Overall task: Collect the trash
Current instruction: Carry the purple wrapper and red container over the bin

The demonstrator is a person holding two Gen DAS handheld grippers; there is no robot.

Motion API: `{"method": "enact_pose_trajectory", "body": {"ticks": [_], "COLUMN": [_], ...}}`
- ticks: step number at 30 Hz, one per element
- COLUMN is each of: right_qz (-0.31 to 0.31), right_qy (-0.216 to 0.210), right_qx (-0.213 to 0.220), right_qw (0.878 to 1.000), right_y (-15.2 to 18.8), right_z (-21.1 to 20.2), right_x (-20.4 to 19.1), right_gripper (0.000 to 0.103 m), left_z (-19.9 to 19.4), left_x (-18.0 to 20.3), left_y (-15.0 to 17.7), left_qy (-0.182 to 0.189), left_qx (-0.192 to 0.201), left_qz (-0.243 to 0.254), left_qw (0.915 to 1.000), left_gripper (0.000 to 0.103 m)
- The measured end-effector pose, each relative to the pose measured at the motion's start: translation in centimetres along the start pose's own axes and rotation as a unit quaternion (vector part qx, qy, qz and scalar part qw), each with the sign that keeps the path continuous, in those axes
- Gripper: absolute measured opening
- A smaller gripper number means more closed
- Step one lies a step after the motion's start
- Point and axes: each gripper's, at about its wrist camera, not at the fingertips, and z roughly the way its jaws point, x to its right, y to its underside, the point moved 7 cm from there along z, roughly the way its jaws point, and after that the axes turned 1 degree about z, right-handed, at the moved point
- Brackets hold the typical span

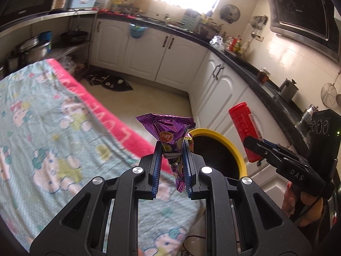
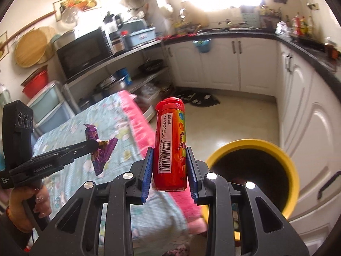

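Note:
My left gripper (image 1: 172, 147) is shut on a crumpled purple snack wrapper (image 1: 170, 132), which sticks up between the blue pads. It hangs over the table's edge, just left of a yellow-rimmed bin (image 1: 232, 147) with a dark inside. My right gripper (image 2: 169, 151) is shut on an upright red candy tube (image 2: 170, 143) with a barcode label. That tube (image 1: 245, 134) also shows at the right in the left wrist view, above the bin's far rim. In the right wrist view the bin (image 2: 285, 164) stands on the floor to the right, and the wrapper (image 2: 100, 147) is held at the left.
A table under a teal cartoon cloth with a pink border (image 1: 53, 123) fills the left. White cabinets (image 1: 215, 79) under a black counter curve round the far side and right. A dark mat (image 2: 200, 99) lies on the tiled floor. A steel shelf (image 2: 119, 64) holds a microwave and pots.

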Motion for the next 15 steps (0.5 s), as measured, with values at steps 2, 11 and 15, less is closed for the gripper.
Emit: {"method": "enact_pose_trajectory", "body": {"ticks": [2, 11, 15], "right_qz": [0.006, 0.03, 0.04], "right_qy": [0.011, 0.066, 0.084], "right_qx": [0.01, 0.05, 0.064], "right_qw": [1.0, 0.996, 0.994], "right_y": [-0.3, -1.4, -1.6], "right_z": [-0.5, -3.4, -4.4], "right_x": [1.0, 5.6, 7.1], "right_gripper": [0.028, 0.028, 0.028], "left_z": [0.6, 3.5, 4.9], "left_x": [1.2, 5.9, 8.0], "left_y": [-0.6, -2.4, -2.9], "left_qy": [0.008, 0.047, 0.064], "left_qx": [0.001, -0.002, -0.006], "left_qz": [0.008, 0.044, 0.061], "left_qw": [0.9999, 0.9979, 0.9961], "left_gripper": [0.013, 0.013, 0.013]}}
